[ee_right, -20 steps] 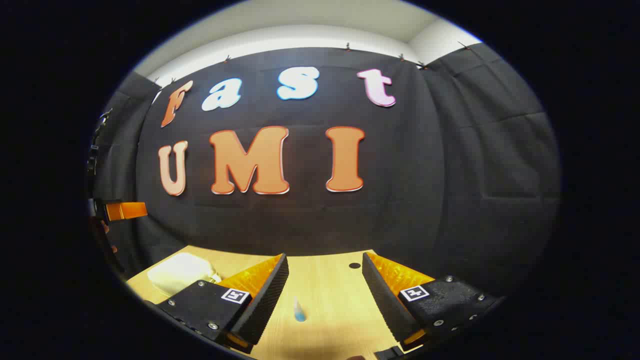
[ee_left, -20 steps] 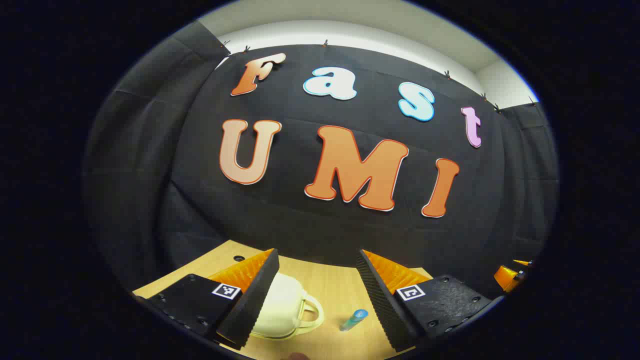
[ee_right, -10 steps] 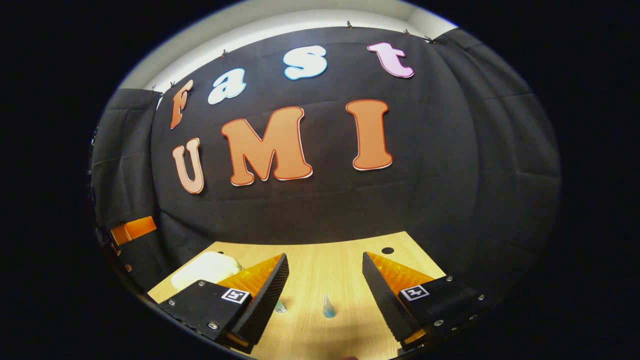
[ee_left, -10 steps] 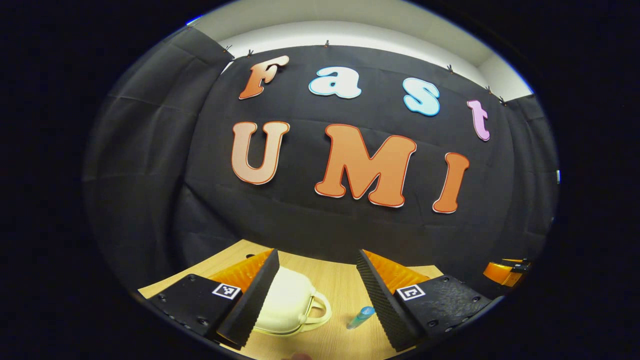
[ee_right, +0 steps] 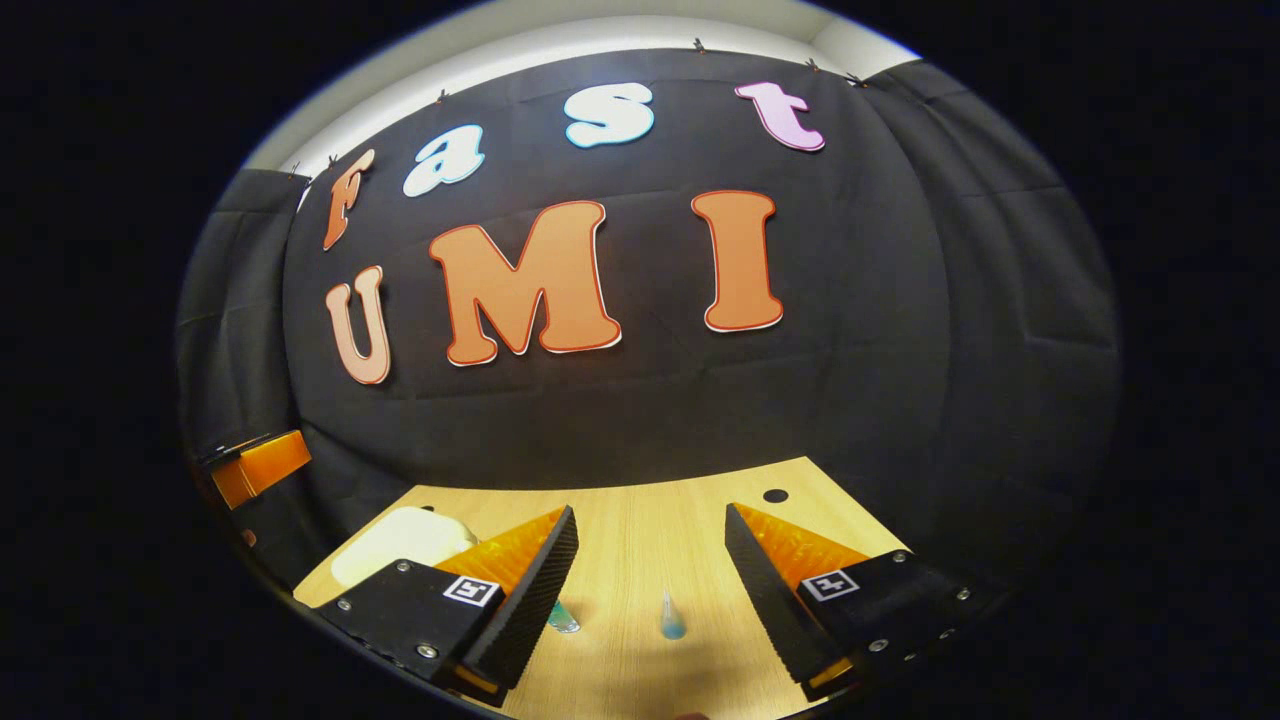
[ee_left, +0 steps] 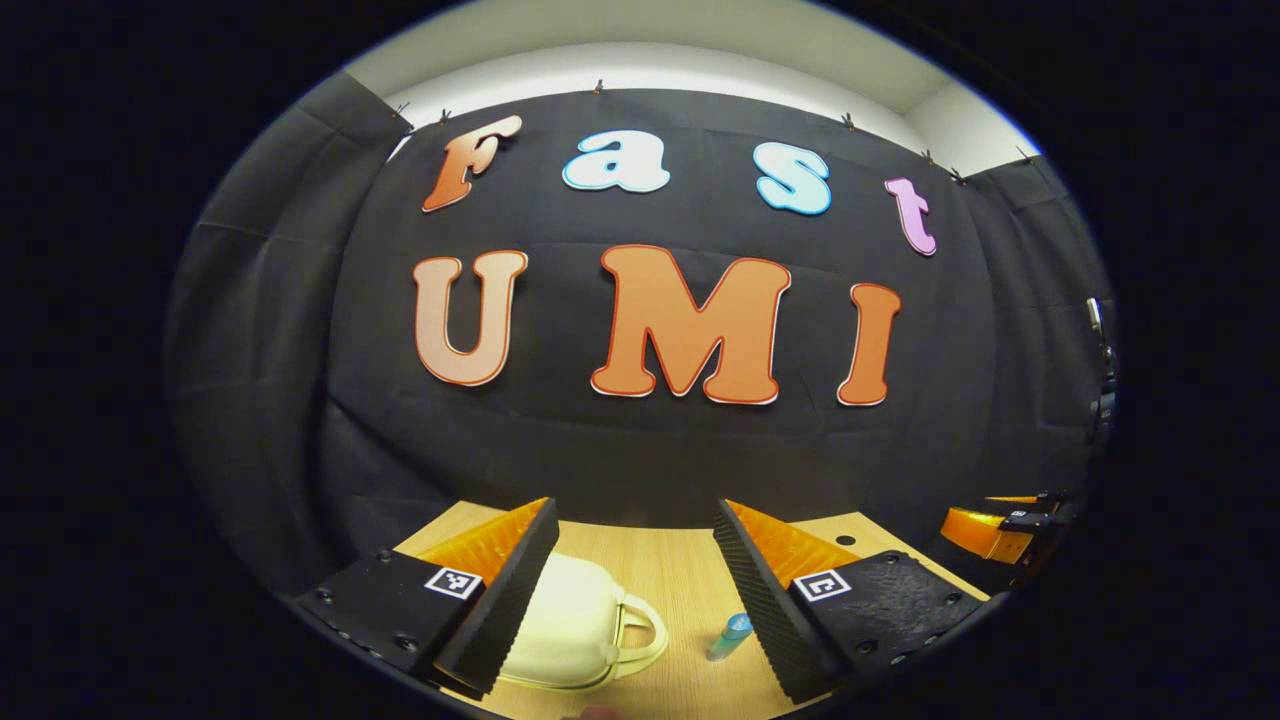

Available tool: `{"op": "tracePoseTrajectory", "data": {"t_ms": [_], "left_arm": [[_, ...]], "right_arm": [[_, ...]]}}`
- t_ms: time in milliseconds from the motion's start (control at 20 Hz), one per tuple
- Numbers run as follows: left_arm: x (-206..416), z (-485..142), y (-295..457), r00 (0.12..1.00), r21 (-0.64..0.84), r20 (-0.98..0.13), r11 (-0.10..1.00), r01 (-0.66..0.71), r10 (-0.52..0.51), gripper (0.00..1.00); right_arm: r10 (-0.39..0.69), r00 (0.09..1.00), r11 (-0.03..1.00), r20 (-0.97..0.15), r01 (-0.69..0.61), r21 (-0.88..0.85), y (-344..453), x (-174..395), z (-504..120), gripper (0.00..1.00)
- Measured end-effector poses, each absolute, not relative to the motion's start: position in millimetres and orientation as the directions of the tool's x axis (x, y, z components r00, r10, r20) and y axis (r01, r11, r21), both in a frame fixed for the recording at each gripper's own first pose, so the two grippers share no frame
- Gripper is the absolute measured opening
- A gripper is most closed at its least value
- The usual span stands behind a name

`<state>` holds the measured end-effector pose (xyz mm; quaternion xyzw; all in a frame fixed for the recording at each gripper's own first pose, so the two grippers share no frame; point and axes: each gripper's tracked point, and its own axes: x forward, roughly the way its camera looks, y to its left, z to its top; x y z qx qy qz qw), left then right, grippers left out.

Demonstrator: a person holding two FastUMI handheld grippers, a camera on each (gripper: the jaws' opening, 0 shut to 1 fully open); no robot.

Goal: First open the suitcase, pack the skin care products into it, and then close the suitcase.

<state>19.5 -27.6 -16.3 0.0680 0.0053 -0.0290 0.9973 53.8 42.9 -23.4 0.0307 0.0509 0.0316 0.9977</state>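
A small cream suitcase with a loop handle lies closed on the wooden table, partly behind one finger of my left gripper, which hangs open above it. Right of the case lies a small blue-capped tube. In the right gripper view the suitcase sits at the far left. A blue-tipped tube lies between the fingers of my open right gripper, and a greenish bottle peeks out beside its left finger. Both grippers hold nothing.
The black cloth wall stands close behind the table's far edge. A round hole is in the tabletop at the back right. The other gripper shows at the right edge of the left gripper view, and as an orange part at the left of the right gripper view.
Both views have swung slightly. In the right gripper view the table came further into sight, with the tube now nearer the middle and a greenish bottle showing. Both grippers stayed open.
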Motion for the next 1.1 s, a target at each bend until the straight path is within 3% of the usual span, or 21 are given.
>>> {"op": "tracePoseTrajectory", "data": {"t_ms": [200, 450, 1100], "left_arm": [[24.7, -20.2, -21.8, 0.999, 0.172, -0.015, 0.984, 0.047, -0.045, 0.97], [31.7, -40.1, -12.4, 1.0, 0.321, -0.027, 0.947, -0.003, 0.012, 0.97], [57.3, -183.9, -10.8, 0.951, 0.584, -0.31, 0.792, 0.179, 0.014, 0.98]], "right_arm": [[0.068, 0.99, 0.997, -0.127, -0.065, 0.027, 44.8, 55.3, -29.3, 0.94], [0.045, 0.988, 0.999, -0.148, -0.043, 0.014, 34.2, 56.5, -36.2, 0.94], [-0.045, 0.969, 0.999, -0.243, 0.049, 0.013, 2.3, 66.7, -71.2, 0.95]]}}
